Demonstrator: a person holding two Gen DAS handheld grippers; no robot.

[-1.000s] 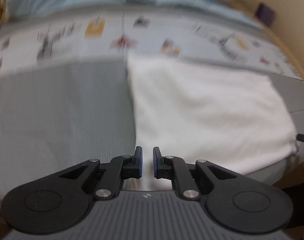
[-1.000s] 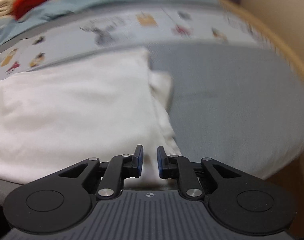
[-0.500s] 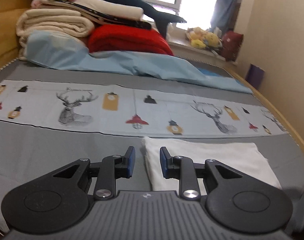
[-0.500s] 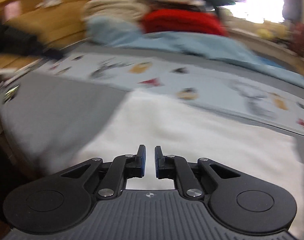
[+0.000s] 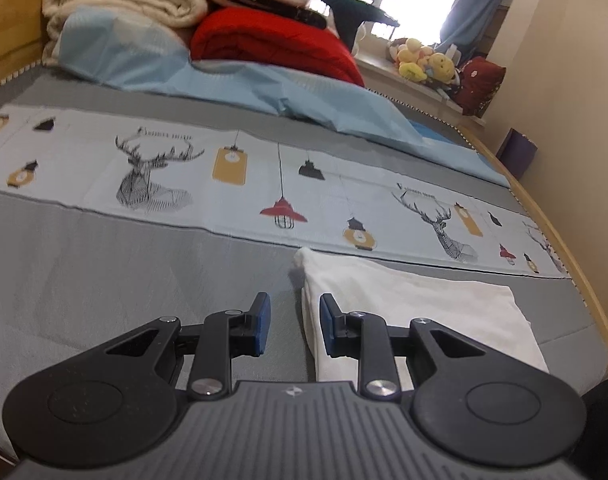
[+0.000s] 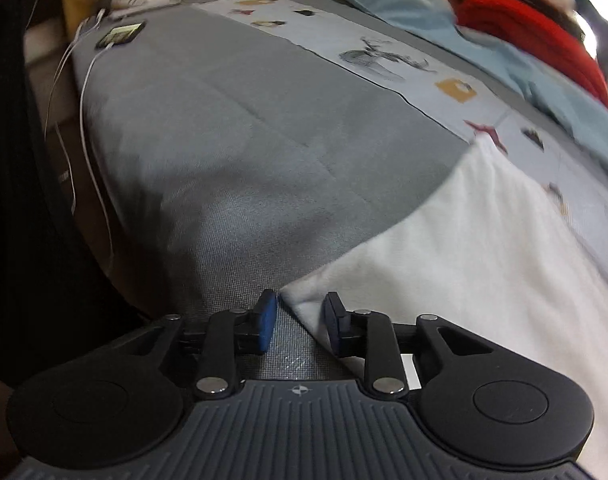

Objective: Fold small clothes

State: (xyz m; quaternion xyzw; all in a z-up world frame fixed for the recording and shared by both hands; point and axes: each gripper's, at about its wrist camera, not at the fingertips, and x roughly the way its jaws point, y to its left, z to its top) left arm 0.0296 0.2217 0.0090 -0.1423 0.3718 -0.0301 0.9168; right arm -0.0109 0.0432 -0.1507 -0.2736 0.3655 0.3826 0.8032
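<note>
Spanning both views: bed [image 5: 103,264] with grey cover and a pale printed band of stags and lamps. Left wrist view alone takes in the folded bedding stack [image 5: 151,4], red blanket [image 5: 271,40], window and plush toys [image 5: 424,62] at the far end. Right wrist view alone takes in white cables [image 6: 87,128] at the bed's side edge.

Folded white garment [image 5: 416,312]: flat on the grey cover, just below the printed band.

Left gripper [image 5: 291,322]: jaws parted, nothing between them; the garment's near edge lies below, under its right finger.

Right gripper [image 6: 299,322]: jaws have just been opening, now parted; the garment's corner [image 6: 304,300] sits in the gap, not pinched.
</note>
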